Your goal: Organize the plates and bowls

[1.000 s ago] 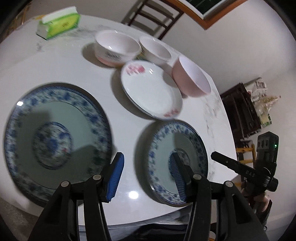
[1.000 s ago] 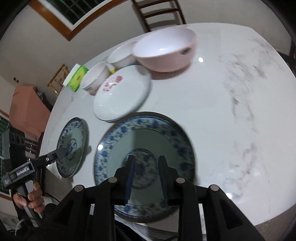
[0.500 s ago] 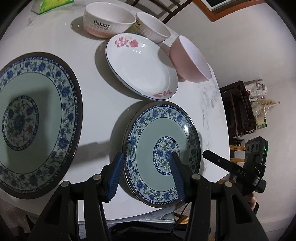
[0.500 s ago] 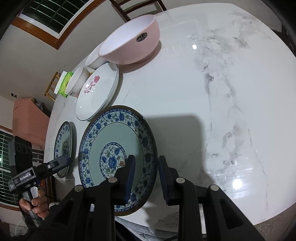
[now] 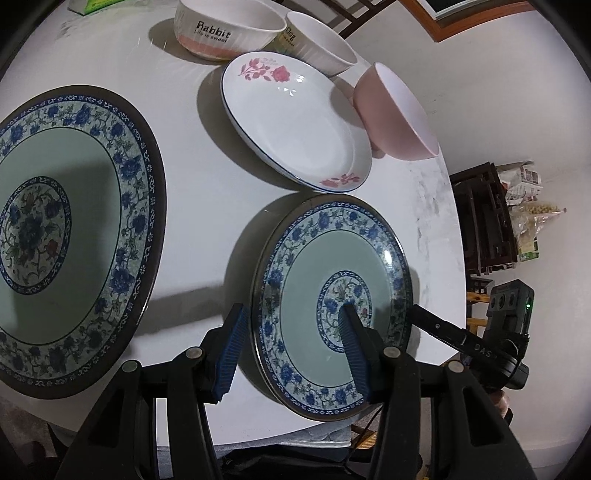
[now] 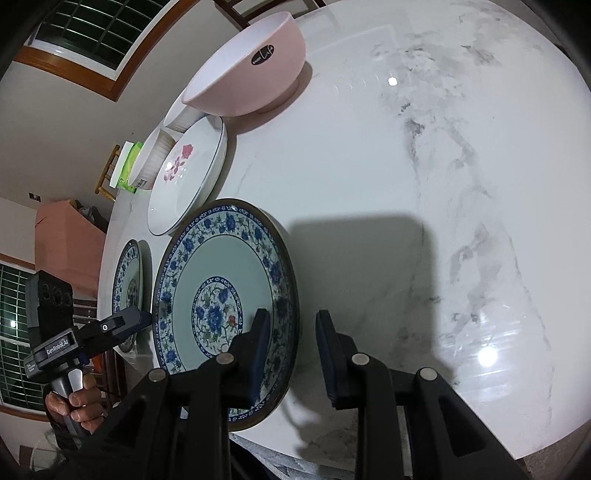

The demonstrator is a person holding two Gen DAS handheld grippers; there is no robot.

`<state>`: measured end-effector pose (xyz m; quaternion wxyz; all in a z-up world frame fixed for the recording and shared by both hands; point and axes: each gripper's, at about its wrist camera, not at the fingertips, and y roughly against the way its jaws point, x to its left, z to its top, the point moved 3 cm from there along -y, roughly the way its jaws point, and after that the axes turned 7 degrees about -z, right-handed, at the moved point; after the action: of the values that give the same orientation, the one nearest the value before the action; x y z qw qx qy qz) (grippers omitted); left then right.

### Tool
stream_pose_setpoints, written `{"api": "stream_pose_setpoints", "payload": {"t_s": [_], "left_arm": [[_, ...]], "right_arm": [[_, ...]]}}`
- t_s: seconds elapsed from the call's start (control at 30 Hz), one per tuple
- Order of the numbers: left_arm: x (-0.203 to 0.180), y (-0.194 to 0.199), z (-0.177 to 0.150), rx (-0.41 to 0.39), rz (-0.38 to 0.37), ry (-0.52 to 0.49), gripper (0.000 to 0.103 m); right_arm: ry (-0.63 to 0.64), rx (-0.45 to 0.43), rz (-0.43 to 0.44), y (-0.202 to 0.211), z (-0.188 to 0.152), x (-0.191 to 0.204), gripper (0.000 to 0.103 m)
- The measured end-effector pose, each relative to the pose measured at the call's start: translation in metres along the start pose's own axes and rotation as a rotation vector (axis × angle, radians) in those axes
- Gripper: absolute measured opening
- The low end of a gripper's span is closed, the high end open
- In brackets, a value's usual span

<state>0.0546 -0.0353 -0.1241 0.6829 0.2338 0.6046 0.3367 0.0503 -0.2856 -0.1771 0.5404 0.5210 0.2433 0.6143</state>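
A small blue-flowered plate [image 5: 332, 306] lies near the front edge of the white marble table [image 6: 406, 184]. My left gripper [image 5: 291, 350] is open and straddles the plate's left rim, one pad outside it and one over the plate's middle. My right gripper [image 6: 291, 347] is open by a narrow gap and straddles the right rim of the same plate [image 6: 221, 295]. A larger blue plate [image 5: 62, 240] lies to the left. Behind them sit a white rose plate [image 5: 295, 122], a pink bowl [image 5: 395, 114], a white "Rabbit" bowl [image 5: 225, 29] and another white bowl [image 5: 317, 48].
A green tissue pack [image 6: 129, 166] lies at the far side of the table. A wooden chair [image 5: 351, 18] stands behind the bowls and a dark shelf [image 5: 484, 221] beyond the table's right edge. A person's hand [image 6: 77, 402] grips the left gripper's handle.
Both grippers came down and closer to the small blue plate. The left one shifted right onto its left rim; the right one slid from over the plate's middle to its right rim.
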Motion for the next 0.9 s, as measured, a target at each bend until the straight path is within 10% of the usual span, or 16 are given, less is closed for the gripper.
{"api": "stream_pose_setpoints", "payload": {"t_s": [0.9], "left_arm": [[0.004,-0.021,-0.002,0.045,0.067,-0.037,0.023]], "right_arm": [[0.02,-0.019,0.019,-0.014,0.0,0.005,0.015]]}}
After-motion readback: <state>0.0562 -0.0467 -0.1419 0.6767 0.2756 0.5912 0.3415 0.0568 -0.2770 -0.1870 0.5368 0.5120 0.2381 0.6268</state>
